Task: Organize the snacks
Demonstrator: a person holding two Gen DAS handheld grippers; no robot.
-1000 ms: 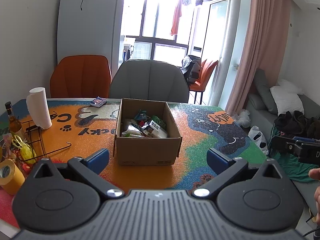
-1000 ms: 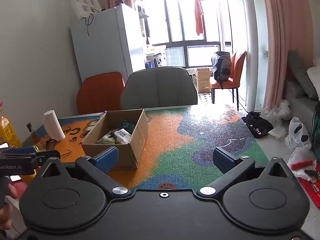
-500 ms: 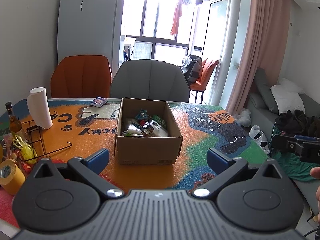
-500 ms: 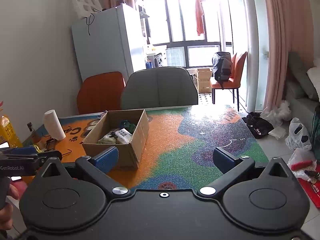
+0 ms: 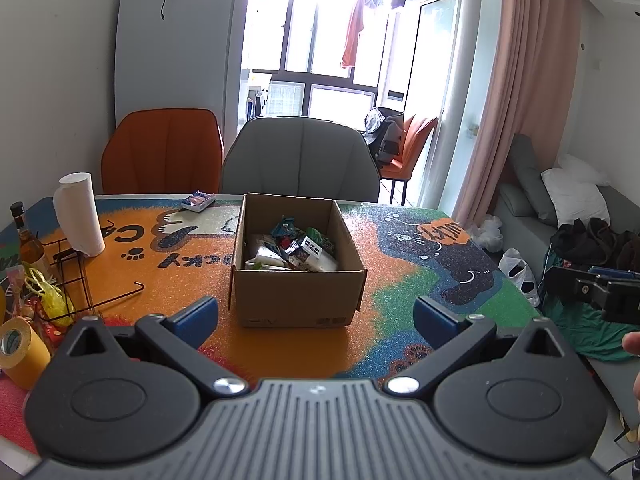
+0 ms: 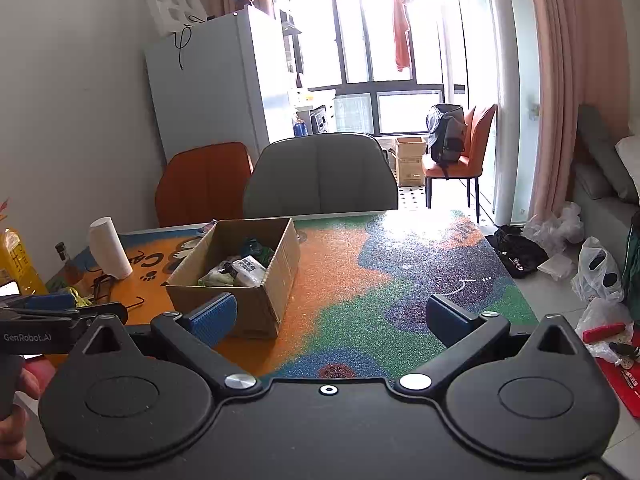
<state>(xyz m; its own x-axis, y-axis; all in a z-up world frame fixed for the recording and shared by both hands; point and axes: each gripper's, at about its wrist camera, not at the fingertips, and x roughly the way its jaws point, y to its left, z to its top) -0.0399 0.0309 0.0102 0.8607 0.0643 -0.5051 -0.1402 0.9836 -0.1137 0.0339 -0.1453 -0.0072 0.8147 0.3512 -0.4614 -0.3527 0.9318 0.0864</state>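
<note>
Little has shifted since a second ago: both grippers hover at the near edge of the bench much as before, and the cardboard box (image 5: 298, 268) sits in the same spot. From its own camera the left gripper (image 5: 316, 316) is held level above the bench (image 5: 400, 280), pointing straight at the box, its blue-padded fingers (image 5: 196, 316) spread wide with nothing between them. From its own camera the right gripper (image 6: 332, 316) is likewise level and spread, empty, aimed across the bench with the box off to its left. A hand (image 6: 16, 408) wraps the left gripper's handle at the lower left of the right view. The box is open-topped, of plain brown corrugated card, rectangular, and stands near the middle of the bench. Inside it lies a loose heap of snacks (image 5: 294, 250): crinkled wrappers in green, teal and white, and a small white printed carton lying tilted on top. One more small packet (image 5: 198, 201) lies flat on the bench beyond the box, near the far edge and well apart from it. A grainy, glittery mat in orange, green and dark blue with cartoon cat shapes covers the bench. At the left stand a white paper towel roll (image 5: 79, 214), upright, a wire rack (image 5: 76, 280), a glass bottle (image 5: 28, 240) and a roll of yellow tape (image 5: 22, 348).
</note>
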